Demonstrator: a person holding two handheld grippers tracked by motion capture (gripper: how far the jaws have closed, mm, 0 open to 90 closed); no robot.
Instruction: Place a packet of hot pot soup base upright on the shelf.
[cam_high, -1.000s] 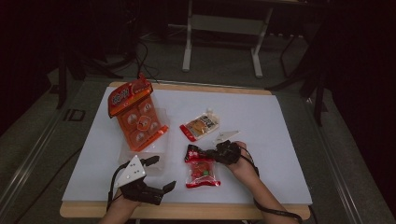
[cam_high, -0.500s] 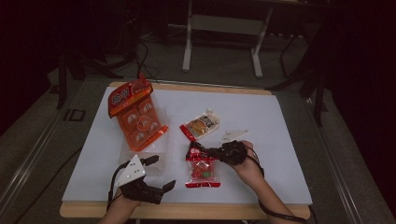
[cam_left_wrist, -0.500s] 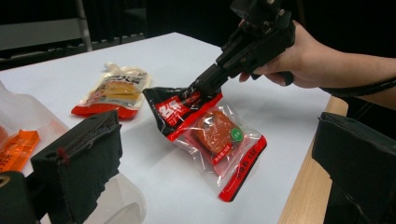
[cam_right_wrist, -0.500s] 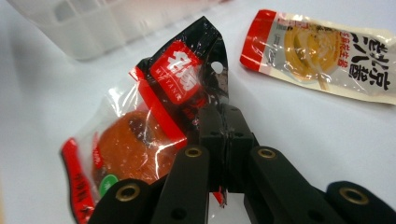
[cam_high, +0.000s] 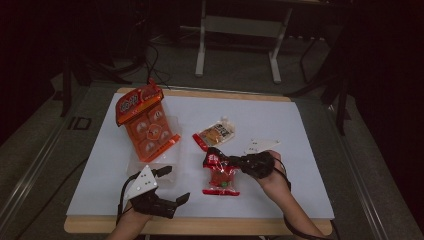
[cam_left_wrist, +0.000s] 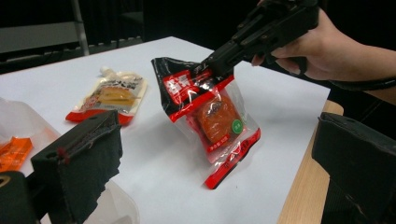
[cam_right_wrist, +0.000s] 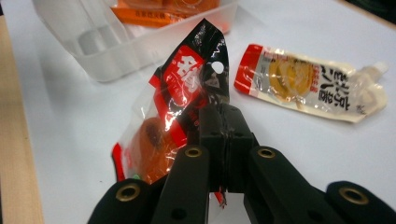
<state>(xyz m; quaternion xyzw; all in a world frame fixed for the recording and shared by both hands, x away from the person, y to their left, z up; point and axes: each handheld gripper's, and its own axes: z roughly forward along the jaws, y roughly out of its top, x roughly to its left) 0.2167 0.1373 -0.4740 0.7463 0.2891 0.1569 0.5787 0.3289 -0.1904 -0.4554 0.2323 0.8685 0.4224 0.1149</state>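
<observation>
Snack packet (cam_high: 220, 176), red and black with a clear window, hangs tilted from the right gripper (cam_high: 216, 161), whose jaws are pressed together on the packet's black top edge; its bottom seam rests on the white sheet (cam_high: 280, 125) that covers the table. In the right gripper view the pinch is plain: the two black jaws meet on the crumpled film of the packet (cam_right_wrist: 182, 107), with the orange snack visible through the window below. Seen from above, the packet sits at about six o'clock on the sheet, just right of centre. The left gripper (cam_high: 172, 185) rests at roughly seven o'clock near the table's front edge, jaws spread with nothing between them. Just beyond it, toward ten o'clock, stands a clear plastic tub (cam_high: 142, 162) with a large orange pack (cam_high: 145, 122) propped in it. A spouted pouch (cam_high: 216, 134) lies flat near the middle of the sheet, close behind the held packet but apart from it.
</observation>
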